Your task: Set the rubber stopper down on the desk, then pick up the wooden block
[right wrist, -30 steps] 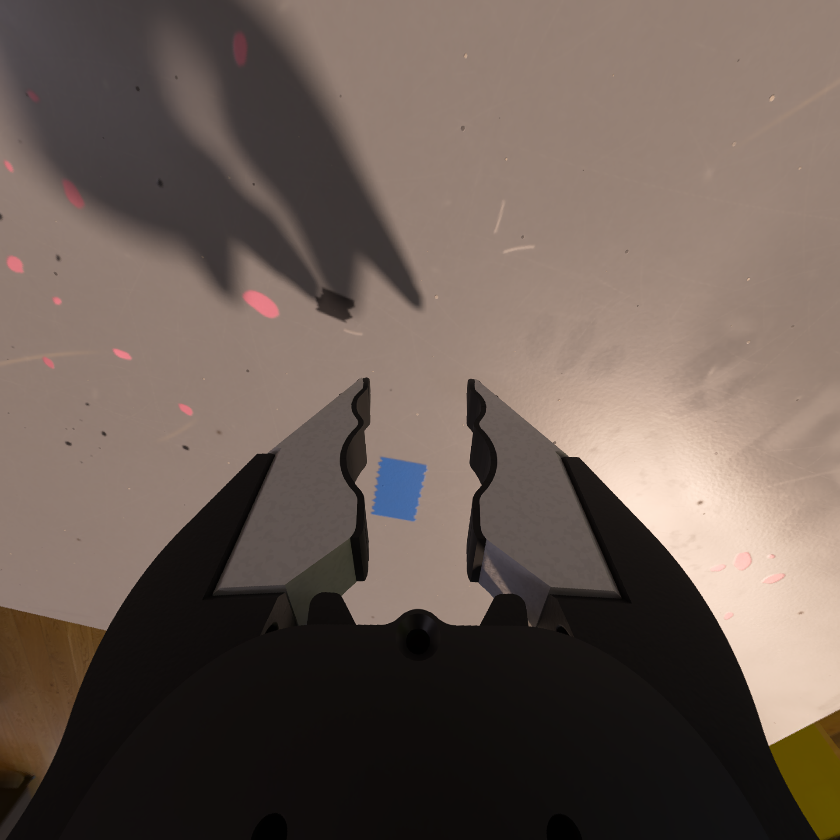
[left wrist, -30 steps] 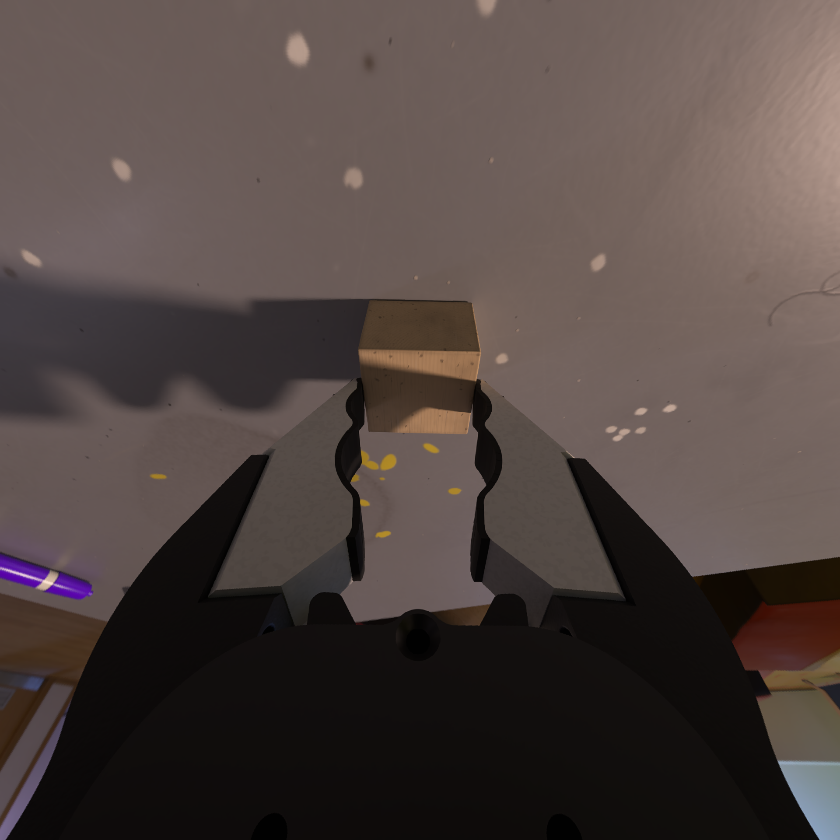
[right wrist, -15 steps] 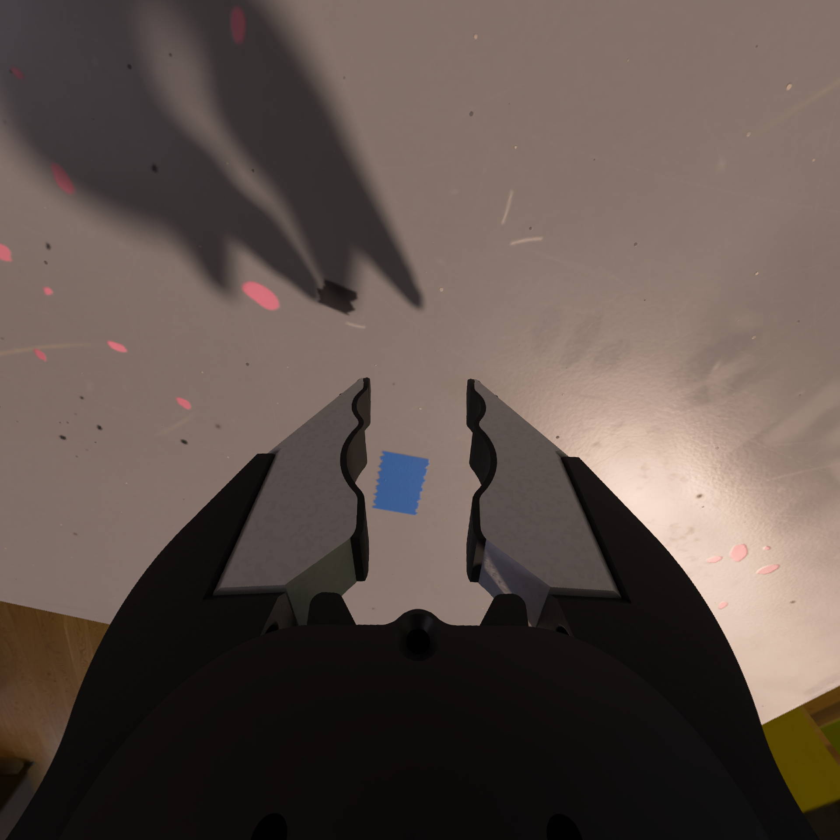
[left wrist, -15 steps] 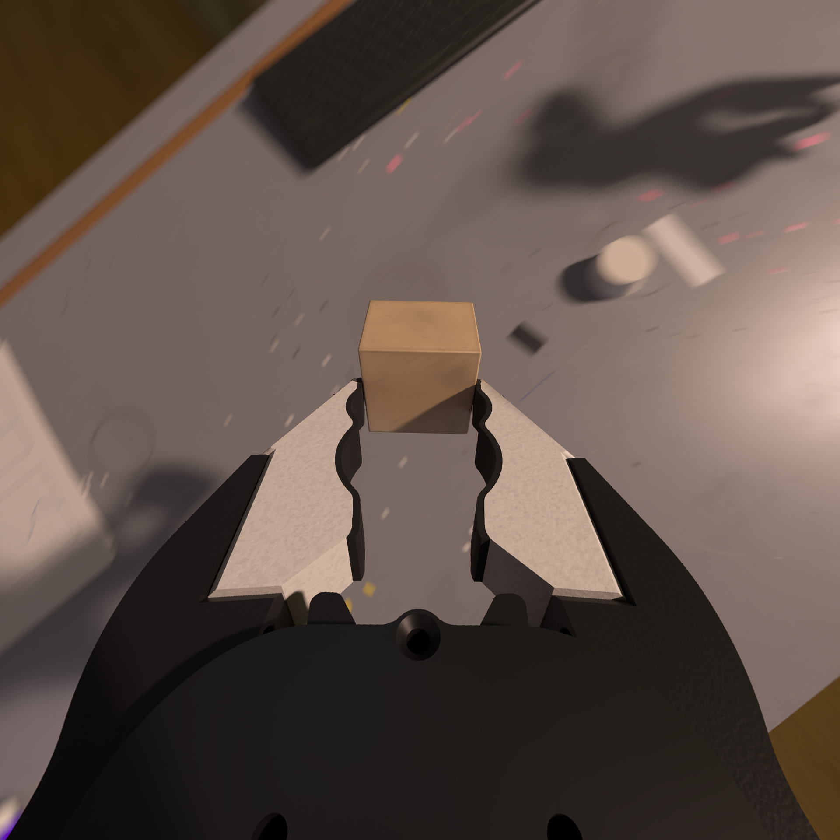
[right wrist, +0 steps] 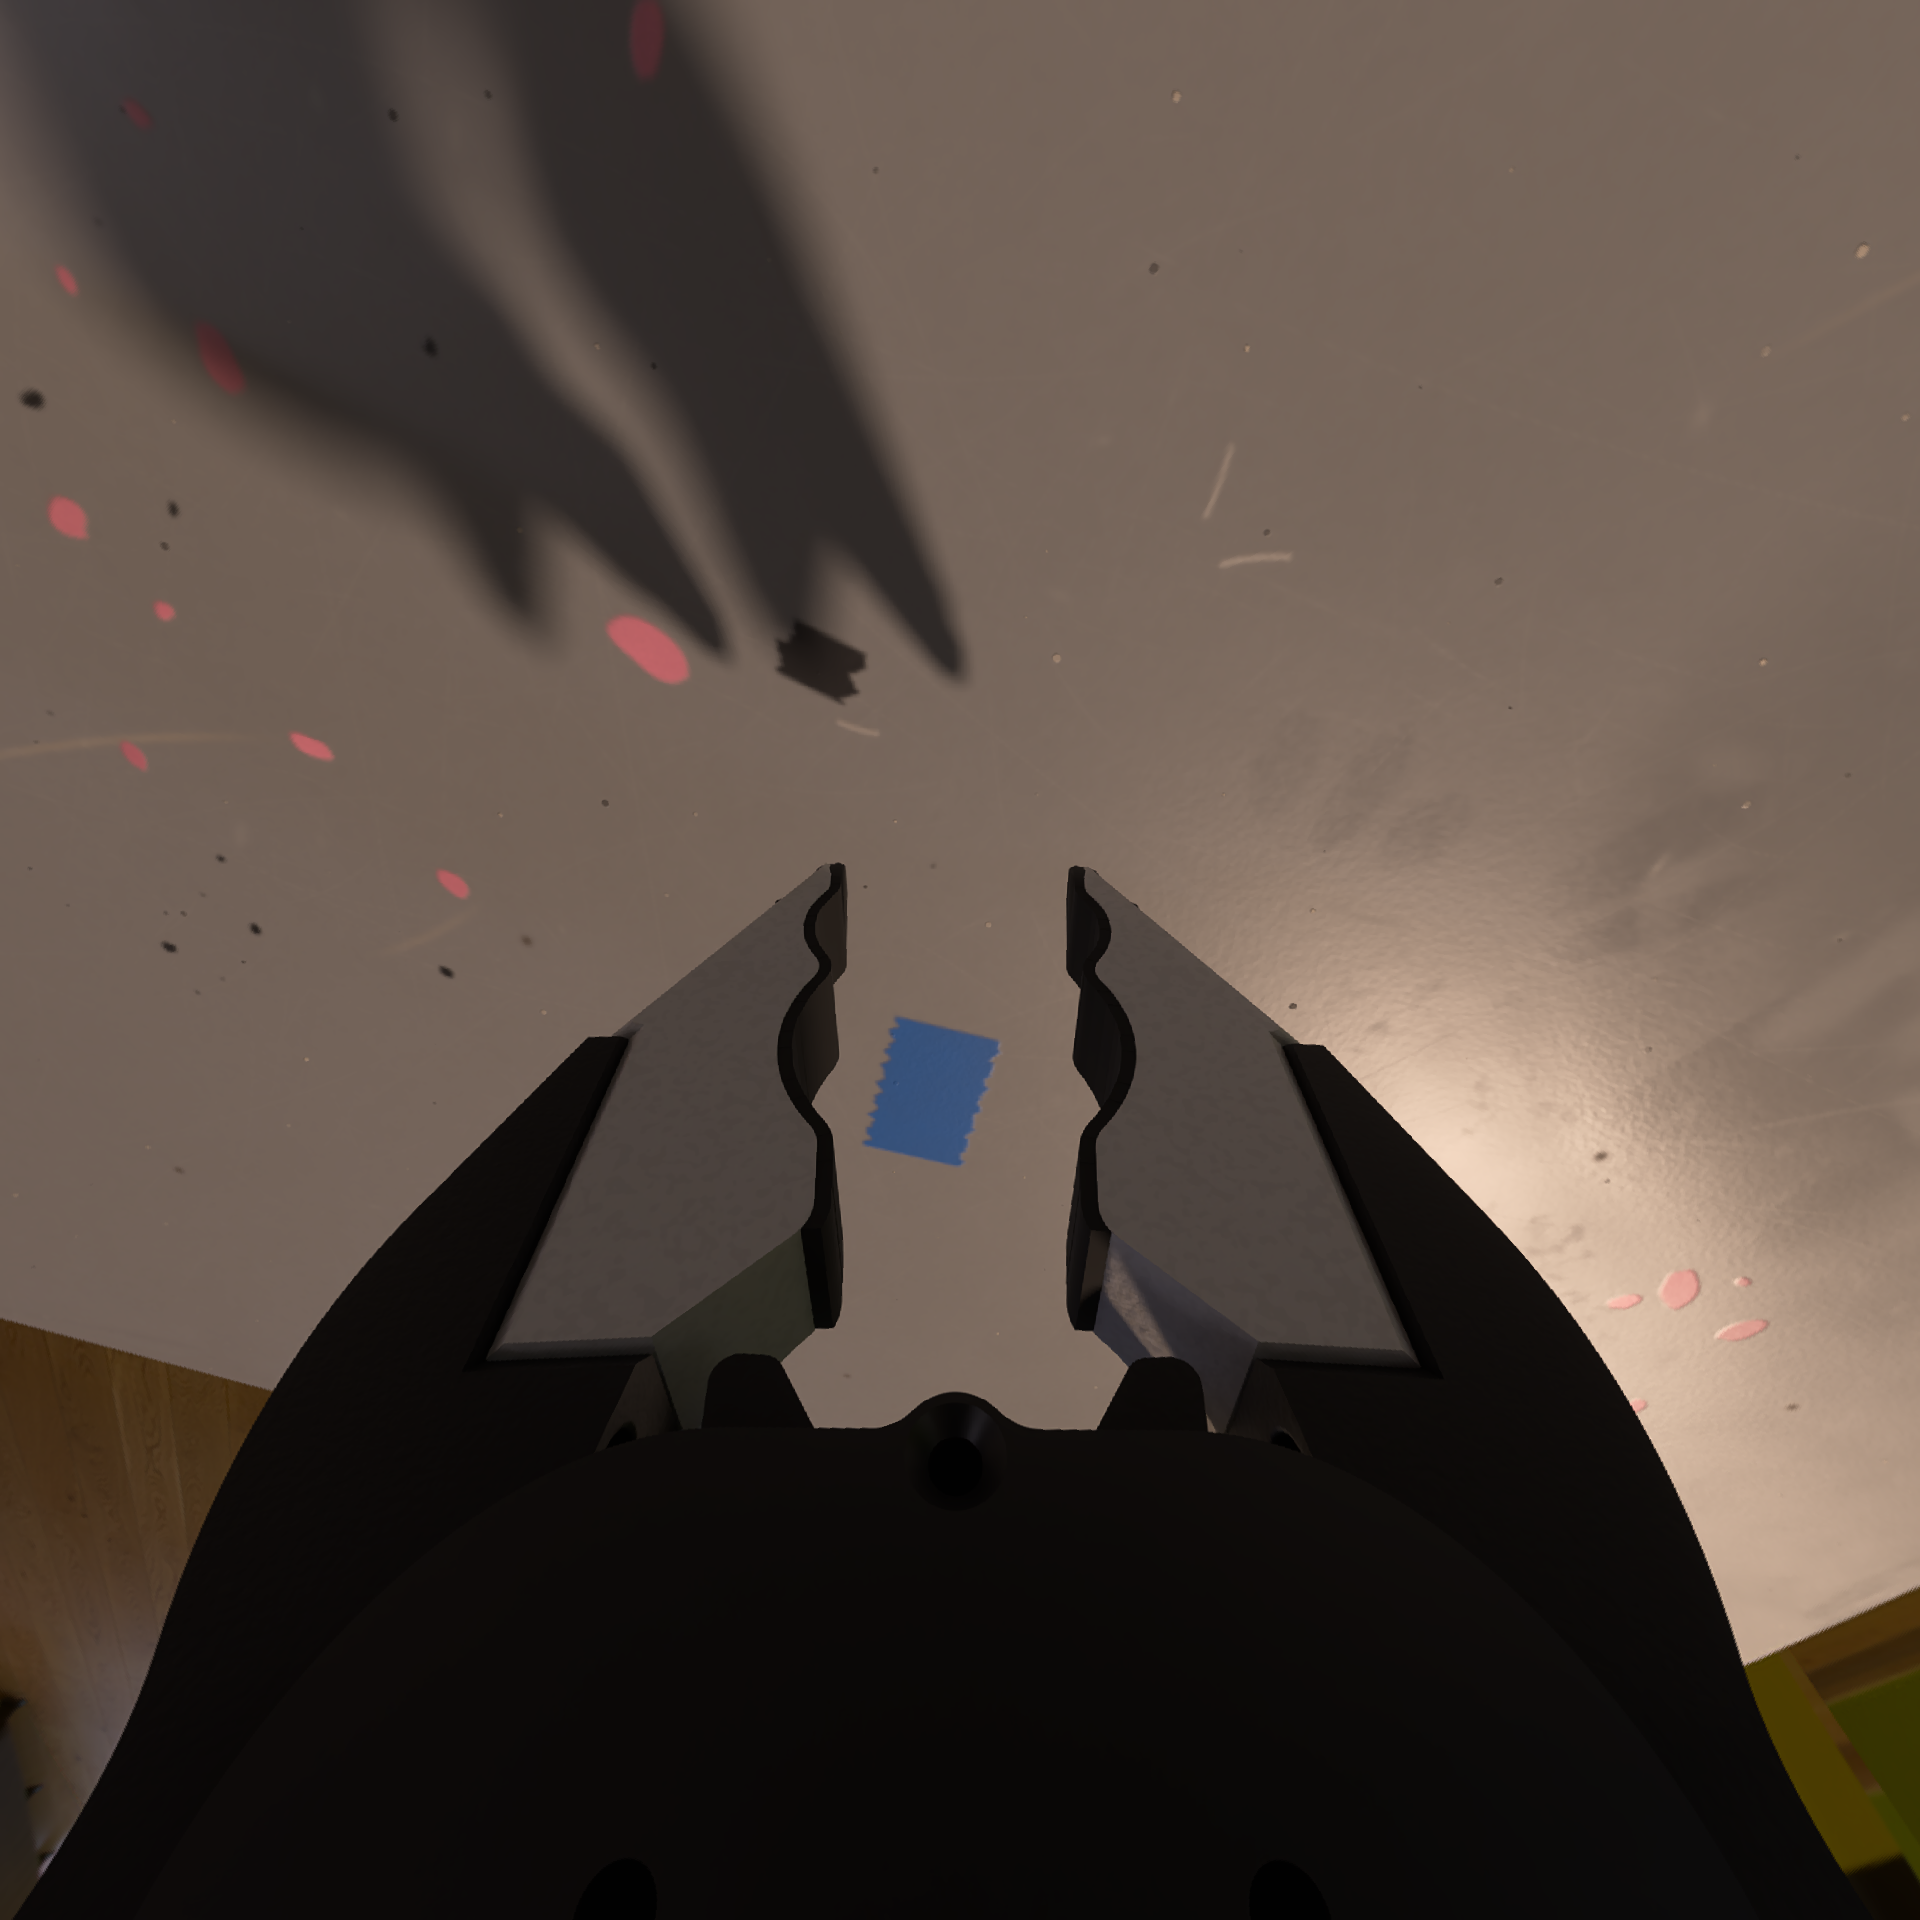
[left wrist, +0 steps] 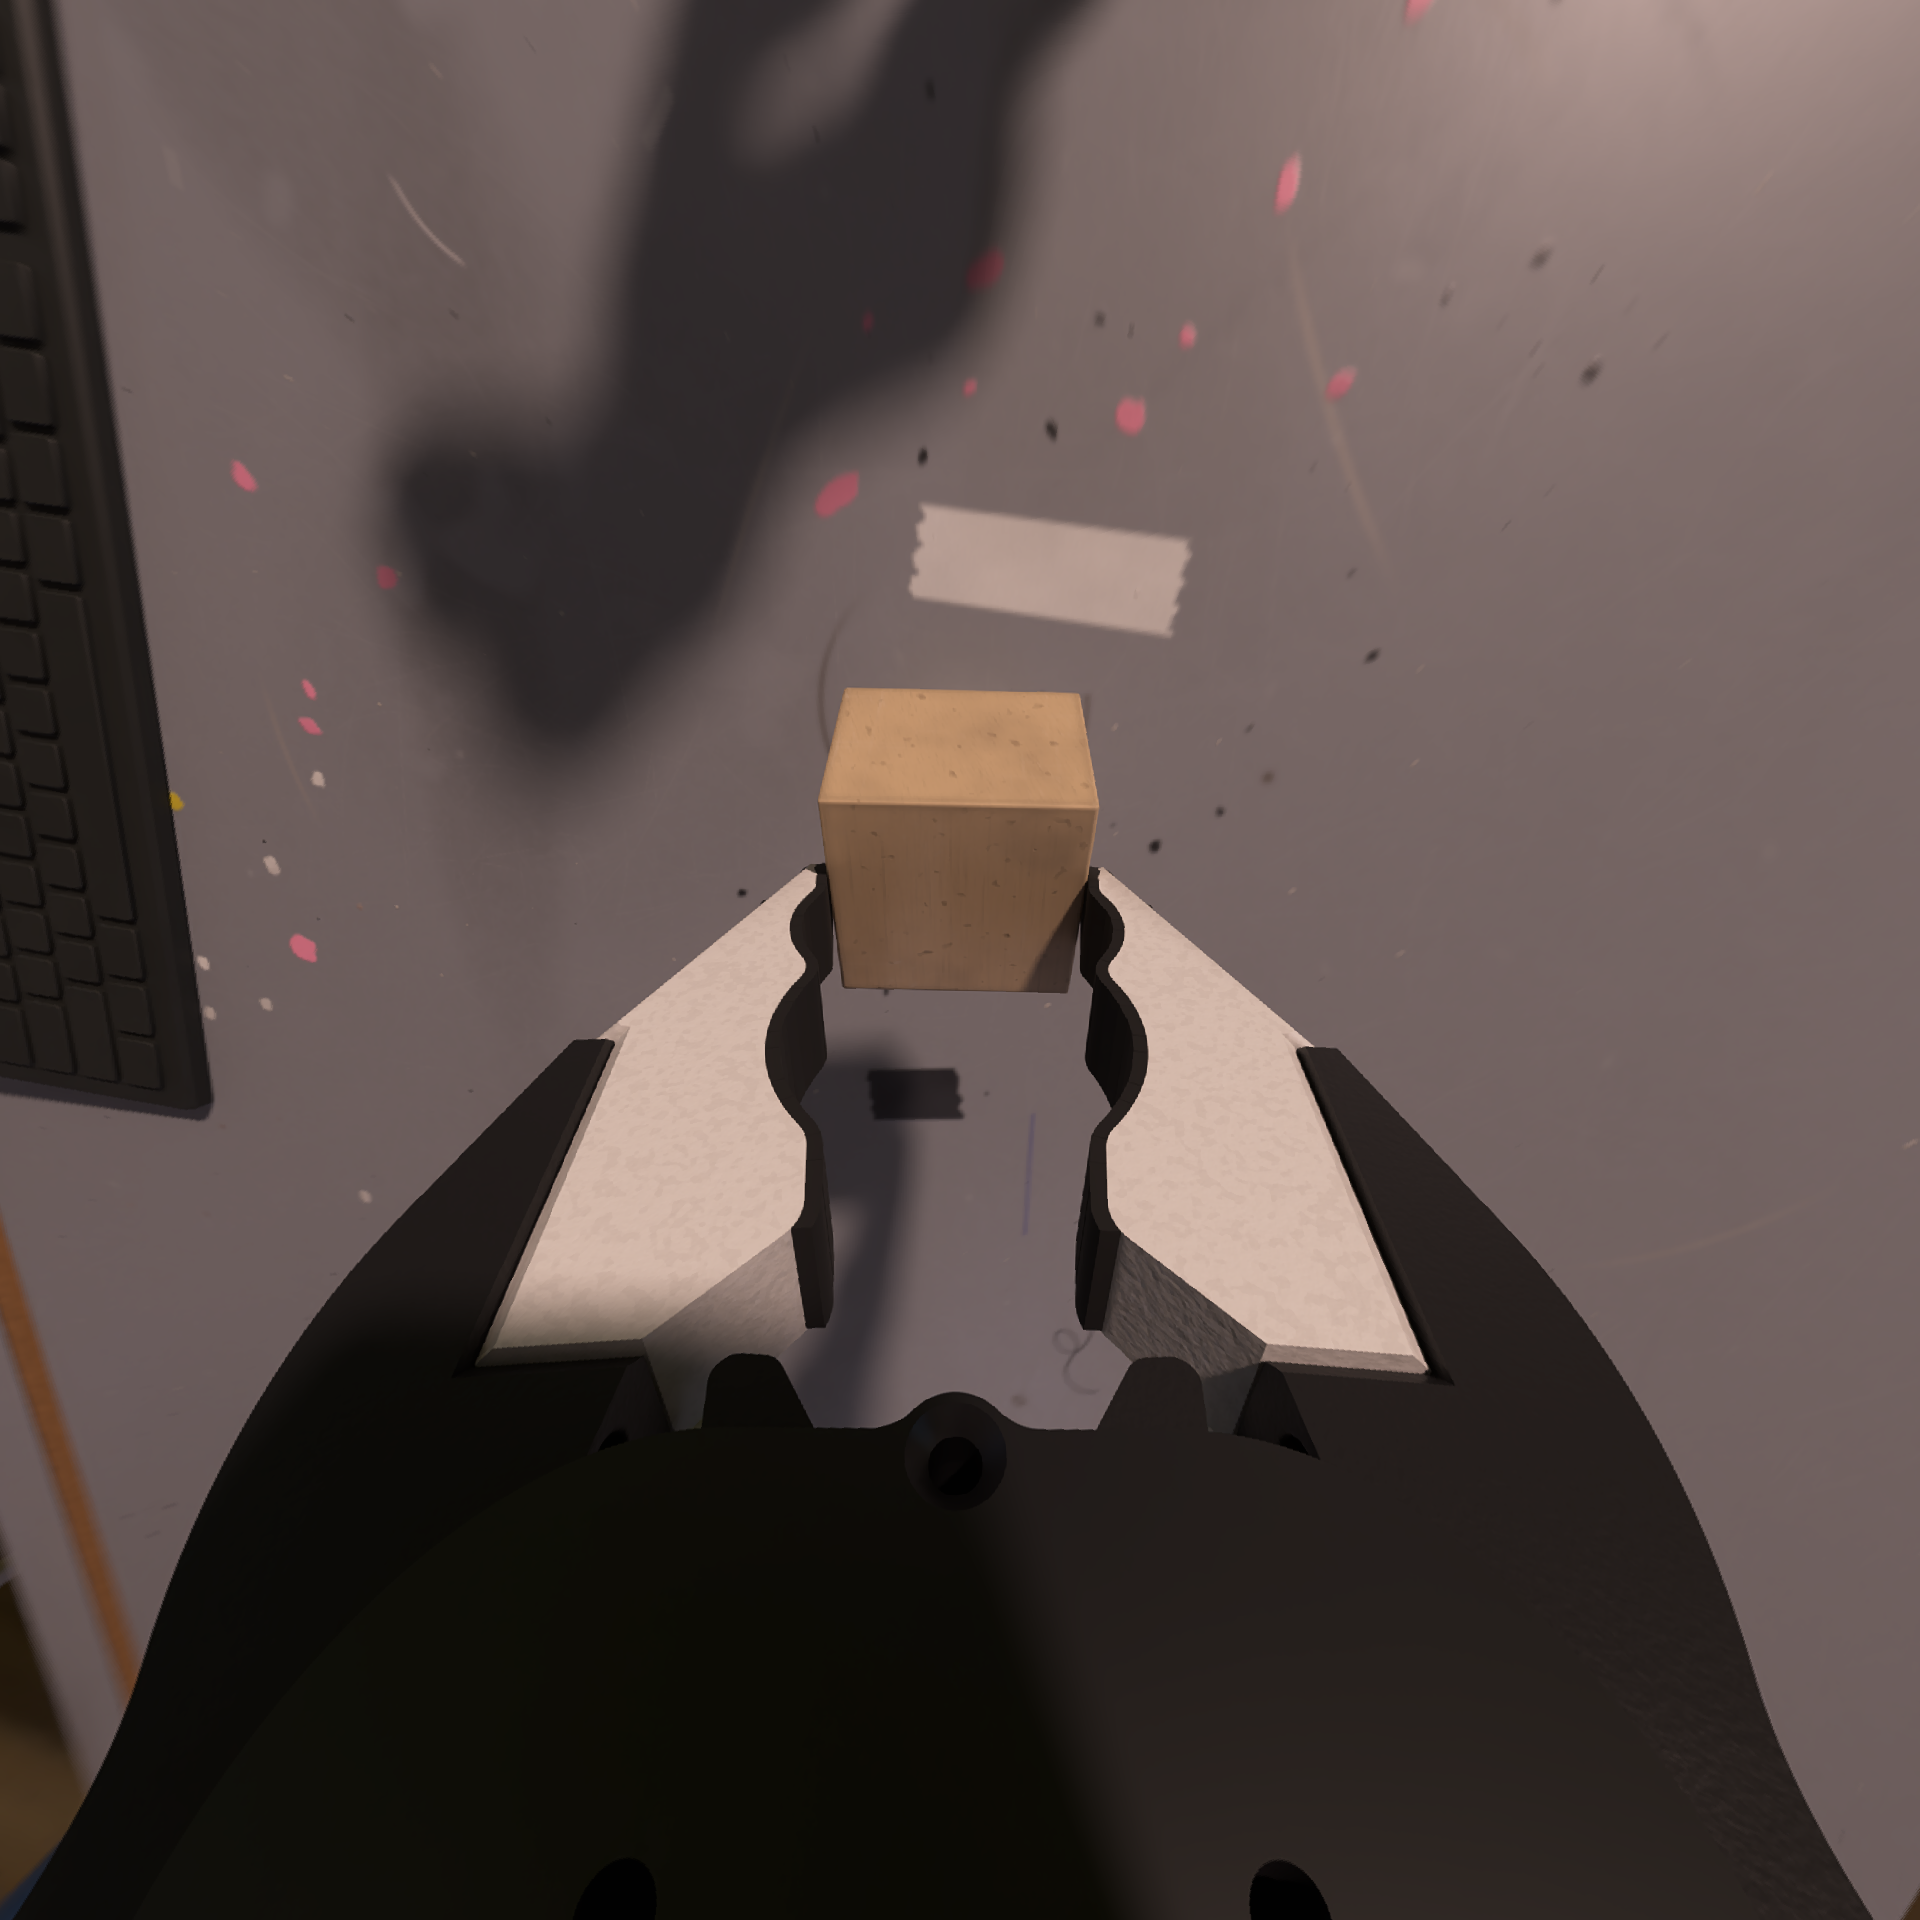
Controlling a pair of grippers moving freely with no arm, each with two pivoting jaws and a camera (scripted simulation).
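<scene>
Left gripper (left wrist: 956,883): clenched on the pale tan wooden block (left wrist: 958,844), its fingertips pressing two opposite side faces.
Block position: held clear above the grey speckled desk (left wrist: 1558,831), with a white tape strip (left wrist: 1049,569) beyond it and a black keyboard (left wrist: 73,623) at the left edge.
Handling: judged light, stiff and not fragile; the smooth flat faces could slip, so opposite sides near mid-height suit best.
Right gripper (right wrist: 956,883): released, nothing between its fingers, over a blue tape patch (right wrist: 932,1091).
Rubber stopper: not identifiable in either view.
</scene>
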